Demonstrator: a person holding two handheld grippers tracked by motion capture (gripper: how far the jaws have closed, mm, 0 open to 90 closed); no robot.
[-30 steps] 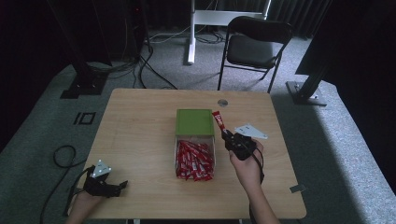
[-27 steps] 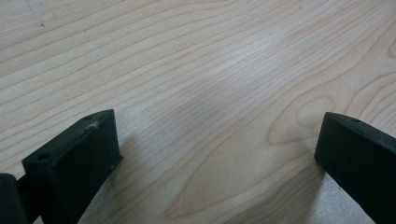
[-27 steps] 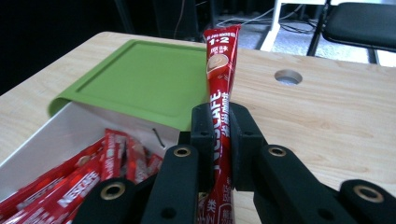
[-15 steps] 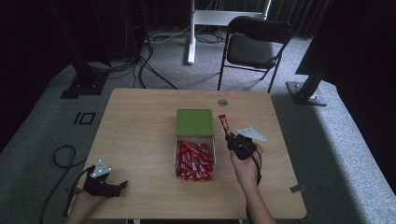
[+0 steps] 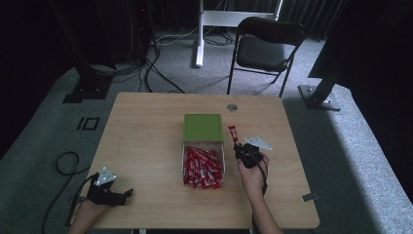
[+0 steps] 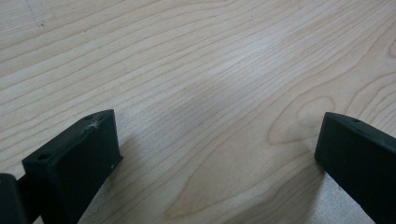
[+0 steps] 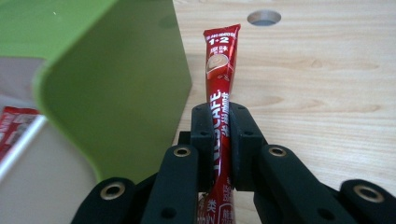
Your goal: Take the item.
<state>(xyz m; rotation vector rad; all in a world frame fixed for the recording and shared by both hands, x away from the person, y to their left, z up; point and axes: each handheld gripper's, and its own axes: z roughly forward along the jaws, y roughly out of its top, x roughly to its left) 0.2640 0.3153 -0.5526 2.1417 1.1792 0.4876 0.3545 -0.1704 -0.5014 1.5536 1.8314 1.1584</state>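
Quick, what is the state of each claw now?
Left claw: open, holding nothing, over bare table.
Right claw: closed on a red sachet, beside the green lid.

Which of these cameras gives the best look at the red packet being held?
The right gripper view: the red packet stands close up, pinched between the right gripper, its print readable beside the green lid. The high view shows it as a small red strip right of the box. The left gripper view shows bare table.
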